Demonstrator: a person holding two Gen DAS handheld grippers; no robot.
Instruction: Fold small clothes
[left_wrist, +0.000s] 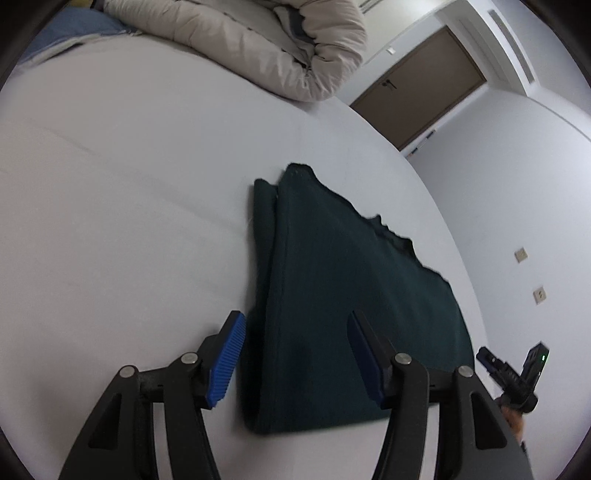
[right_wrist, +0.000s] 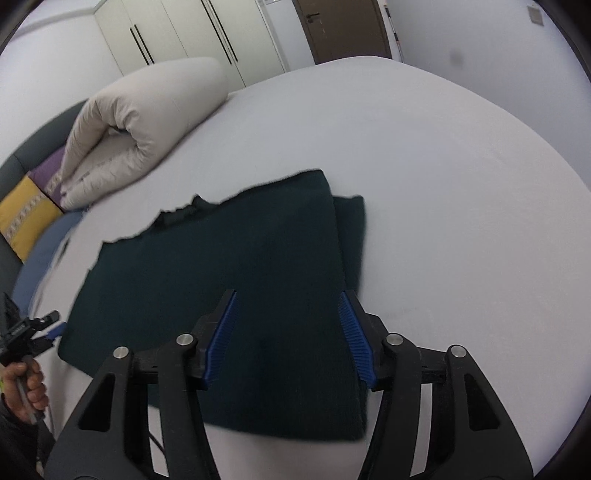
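A dark green garment (left_wrist: 351, 277) lies folded flat on the white bed sheet (left_wrist: 110, 184), with a narrower layer showing along one side. My left gripper (left_wrist: 295, 317) hovers over its near left edge, open, one blue pad over the sheet and the other over the cloth. In the right wrist view the same garment (right_wrist: 221, 266) fills the middle, and my right gripper (right_wrist: 288, 295) stands open above its near right part. Neither gripper's pads press on the cloth. Each gripper shows in the other's view: the right gripper (left_wrist: 509, 373) and the left gripper (right_wrist: 33, 328), held by a hand (right_wrist: 26, 384).
A rolled beige duvet (right_wrist: 147, 122) lies at the far side of the bed, with a yellow pillow (right_wrist: 22, 221) and a purple one beside it. A brown door (left_wrist: 417, 96) and white wardrobe doors (right_wrist: 184, 33) stand beyond. The bed's edge (left_wrist: 461, 236) runs close to the garment.
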